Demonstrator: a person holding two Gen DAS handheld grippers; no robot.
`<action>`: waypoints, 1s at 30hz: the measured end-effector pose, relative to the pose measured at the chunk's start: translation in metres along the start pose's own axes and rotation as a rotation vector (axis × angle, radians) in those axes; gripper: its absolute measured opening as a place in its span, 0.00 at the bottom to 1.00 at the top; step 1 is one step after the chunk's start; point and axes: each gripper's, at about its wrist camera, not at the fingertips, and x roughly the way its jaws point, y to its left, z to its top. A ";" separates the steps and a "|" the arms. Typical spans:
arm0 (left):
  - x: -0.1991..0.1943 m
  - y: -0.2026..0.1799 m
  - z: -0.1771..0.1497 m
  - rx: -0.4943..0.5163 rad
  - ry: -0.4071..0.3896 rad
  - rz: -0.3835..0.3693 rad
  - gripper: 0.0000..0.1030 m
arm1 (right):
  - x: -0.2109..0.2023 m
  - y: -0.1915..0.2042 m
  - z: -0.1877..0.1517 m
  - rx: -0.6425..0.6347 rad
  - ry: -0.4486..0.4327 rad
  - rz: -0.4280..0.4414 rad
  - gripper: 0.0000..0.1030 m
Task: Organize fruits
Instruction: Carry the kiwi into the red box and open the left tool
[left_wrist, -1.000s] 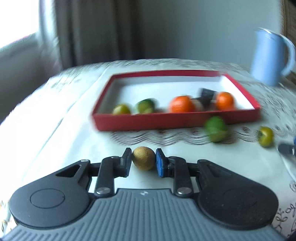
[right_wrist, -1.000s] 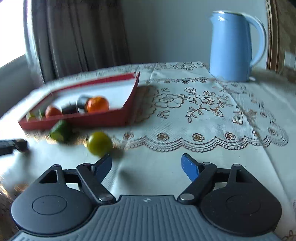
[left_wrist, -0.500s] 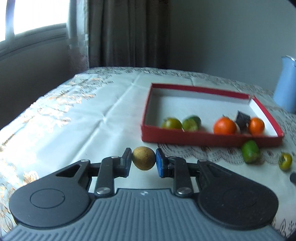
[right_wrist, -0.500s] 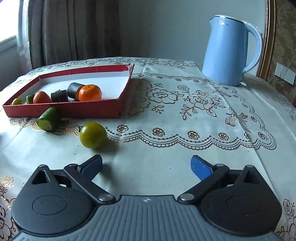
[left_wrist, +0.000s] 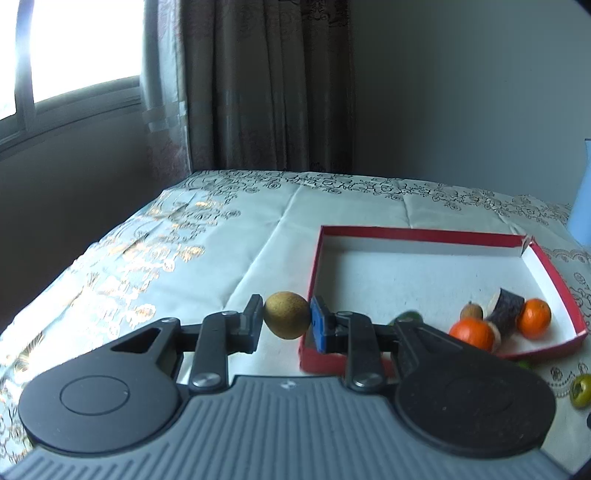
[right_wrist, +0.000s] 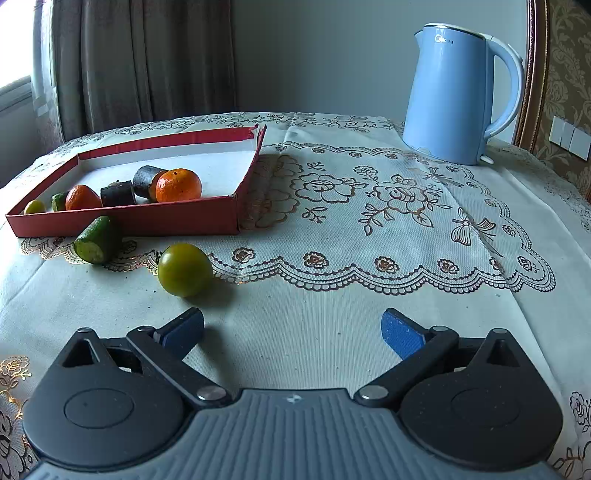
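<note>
While left claw (left_wrist: 287, 320) clamps kiwi (left_wrist: 287, 314), red tray (left_wrist: 421, 233) just beyond.

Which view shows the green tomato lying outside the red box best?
The right wrist view: the green tomato sits whole and sharp on the tablecloth, in front of the red box and just ahead of the open right gripper. The left wrist view catches it only small, at the right edge.

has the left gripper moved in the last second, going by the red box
Yes. The left gripper, shut on the brown fruit, has swung left: the red box, centred ahead before, now sits right of it.
</note>
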 end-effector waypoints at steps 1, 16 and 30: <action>0.004 -0.003 0.004 0.006 0.002 0.001 0.25 | 0.000 0.000 0.000 0.000 0.000 0.000 1.00; 0.092 -0.051 0.030 0.056 0.110 0.036 0.26 | -0.001 -0.001 0.000 0.002 0.000 0.004 1.00; 0.098 -0.065 0.020 0.098 0.088 0.083 0.61 | -0.001 -0.001 0.000 0.003 0.000 0.005 1.00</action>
